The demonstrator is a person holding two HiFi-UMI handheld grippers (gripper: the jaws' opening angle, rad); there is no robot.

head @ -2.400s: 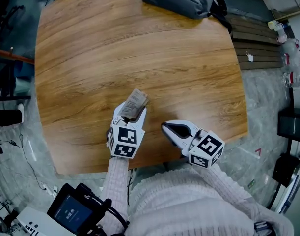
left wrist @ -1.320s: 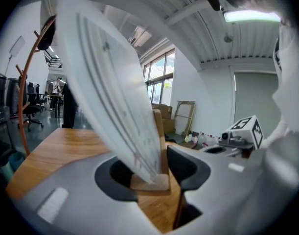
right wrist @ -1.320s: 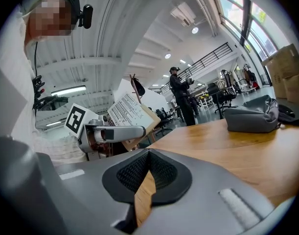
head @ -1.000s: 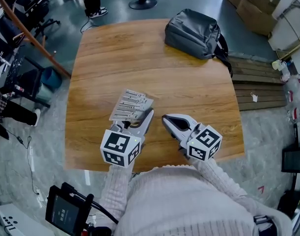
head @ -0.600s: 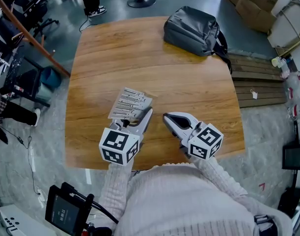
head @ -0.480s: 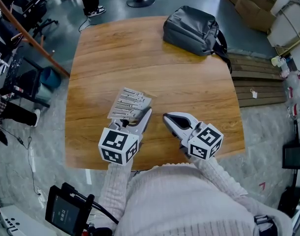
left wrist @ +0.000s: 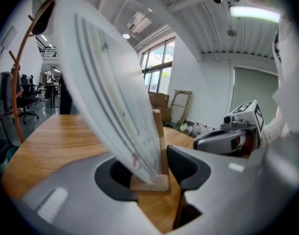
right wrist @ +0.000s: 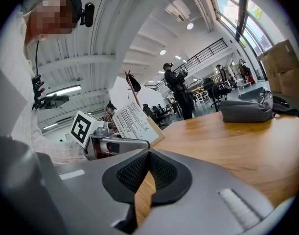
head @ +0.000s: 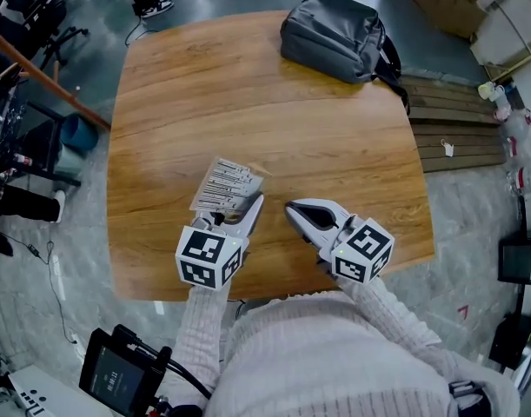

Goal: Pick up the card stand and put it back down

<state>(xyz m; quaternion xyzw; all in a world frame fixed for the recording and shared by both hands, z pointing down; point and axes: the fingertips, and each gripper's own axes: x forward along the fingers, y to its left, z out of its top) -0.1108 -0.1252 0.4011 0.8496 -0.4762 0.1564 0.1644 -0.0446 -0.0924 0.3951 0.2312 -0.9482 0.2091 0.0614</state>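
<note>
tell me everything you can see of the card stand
The card stand is a small pale wooden base with a white card of dark printed lines slotted in, leaning back. The left gripper clamps the base between its jaws over the table, near its front edge; whether it touches the tabletop is unclear.

Left tongs holding card stand, right tongs beside, wooden table, grey backpack.

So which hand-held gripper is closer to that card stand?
Left. The left hand-held gripper is clamped on the card stand, at its wooden base. The right hand-held gripper sits shut and empty just to the stand's right, not touching it.
</note>
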